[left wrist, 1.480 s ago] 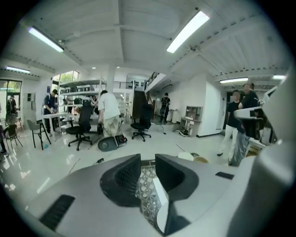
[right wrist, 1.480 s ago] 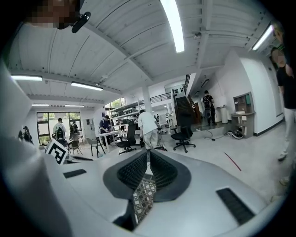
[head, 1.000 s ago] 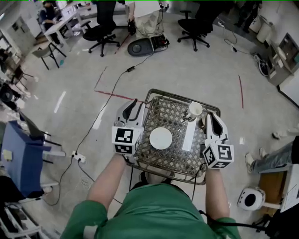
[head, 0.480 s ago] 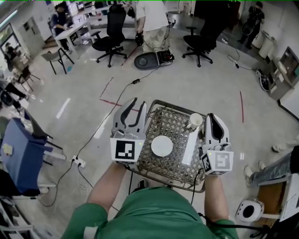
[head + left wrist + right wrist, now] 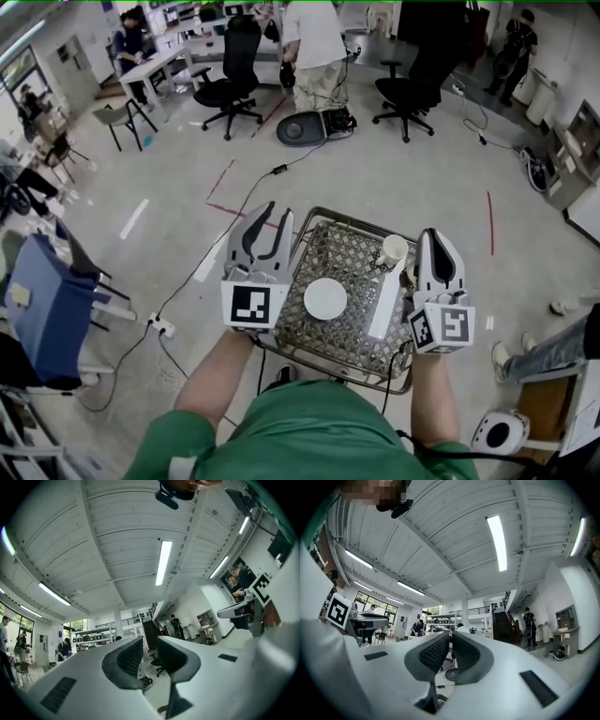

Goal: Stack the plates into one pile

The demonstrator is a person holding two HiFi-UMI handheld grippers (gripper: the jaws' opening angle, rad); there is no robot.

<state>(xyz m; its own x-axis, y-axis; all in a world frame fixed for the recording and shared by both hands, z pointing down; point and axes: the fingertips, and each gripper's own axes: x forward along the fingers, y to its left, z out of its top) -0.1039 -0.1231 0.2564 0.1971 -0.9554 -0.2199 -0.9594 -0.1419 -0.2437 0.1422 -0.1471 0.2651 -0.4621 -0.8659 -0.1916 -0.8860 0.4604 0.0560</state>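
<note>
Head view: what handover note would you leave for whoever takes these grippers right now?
Left gripper: jaws apart, empty, at the left edge of the wire-mesh cart.
Right gripper: jaws shut, empty, at the cart's right edge.
Things: round white plate mid-cart; long white plate to its right, apart; white cup behind that.
Done: nothing stacked.
Left: put the plates into one pile.
</note>
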